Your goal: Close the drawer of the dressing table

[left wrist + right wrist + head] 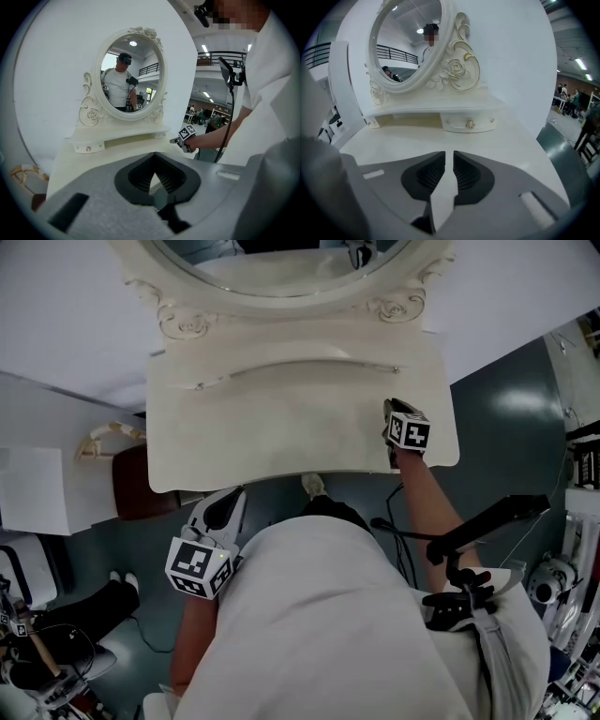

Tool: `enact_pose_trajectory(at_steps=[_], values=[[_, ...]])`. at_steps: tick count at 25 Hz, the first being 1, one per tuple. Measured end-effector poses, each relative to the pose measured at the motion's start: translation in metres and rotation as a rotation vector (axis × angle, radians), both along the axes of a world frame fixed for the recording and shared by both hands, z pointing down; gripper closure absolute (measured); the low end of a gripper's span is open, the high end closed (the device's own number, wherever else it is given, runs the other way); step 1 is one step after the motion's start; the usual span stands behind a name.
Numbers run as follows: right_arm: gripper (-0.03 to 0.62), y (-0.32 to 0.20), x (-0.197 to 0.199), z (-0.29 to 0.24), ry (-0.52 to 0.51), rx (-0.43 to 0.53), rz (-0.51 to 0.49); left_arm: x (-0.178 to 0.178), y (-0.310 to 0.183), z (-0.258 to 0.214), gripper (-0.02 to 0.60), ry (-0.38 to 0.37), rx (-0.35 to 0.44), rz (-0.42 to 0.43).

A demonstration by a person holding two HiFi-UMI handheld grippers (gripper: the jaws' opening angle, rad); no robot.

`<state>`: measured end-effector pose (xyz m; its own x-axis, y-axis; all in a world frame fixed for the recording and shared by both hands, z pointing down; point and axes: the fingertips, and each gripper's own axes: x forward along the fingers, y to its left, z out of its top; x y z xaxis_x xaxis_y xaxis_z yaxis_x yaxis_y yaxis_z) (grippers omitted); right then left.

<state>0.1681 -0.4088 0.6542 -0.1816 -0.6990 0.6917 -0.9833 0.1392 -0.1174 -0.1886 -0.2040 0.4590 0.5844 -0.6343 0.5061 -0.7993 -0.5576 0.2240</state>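
The white dressing table (281,442) has a low shelf under its oval mirror (281,277). A small drawer with a metal knob (469,124) sits at the shelf's right end, and another (89,148) at its left end. I cannot tell how far in either one is. My right gripper (392,411) hovers over the right side of the tabletop, short of the right drawer. Its jaws stand a narrow slit apart (449,153) with nothing between them. My left gripper (228,505) hangs below the table's front edge, clear of it. Its fingertips meet (154,156) on nothing.
A dark red stool (141,486) and a white cabinet (37,491) stand left of the table. A wicker piece (108,437) lies beside them. A stand with gear and cables (548,582) crowds the right side. My own body fills the lower middle of the head view.
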Motion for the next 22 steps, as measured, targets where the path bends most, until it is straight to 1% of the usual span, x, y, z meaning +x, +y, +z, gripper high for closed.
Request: enact_pose_trajectory(at_steps=[3,4,8,15,19,22], values=[[0.588,0.033,-0.014,-0.004,-0.005,0.006,-0.002,-0.010,0.018,0.001,0.578,0.006,0.008,0.025],[0.596,0.045,-0.020,-0.006,-0.010,0.006,-0.004,-0.013,0.024,0.001,0.578,0.009,0.010,0.033],[0.597,0.096,-0.046,-0.014,-0.042,-0.010,-0.032,-0.023,0.050,-0.001,0.578,0.019,0.014,0.058],[0.597,0.180,-0.102,-0.032,-0.067,-0.013,-0.142,-0.037,0.102,0.007,0.578,0.028,0.002,0.100],[0.597,0.218,-0.130,-0.040,-0.082,-0.013,-0.200,-0.045,0.125,0.018,0.578,0.031,-0.009,0.114],[0.597,0.241,-0.148,-0.048,-0.064,-0.007,-0.254,-0.051,0.137,0.020,0.578,0.031,-0.008,0.118]])
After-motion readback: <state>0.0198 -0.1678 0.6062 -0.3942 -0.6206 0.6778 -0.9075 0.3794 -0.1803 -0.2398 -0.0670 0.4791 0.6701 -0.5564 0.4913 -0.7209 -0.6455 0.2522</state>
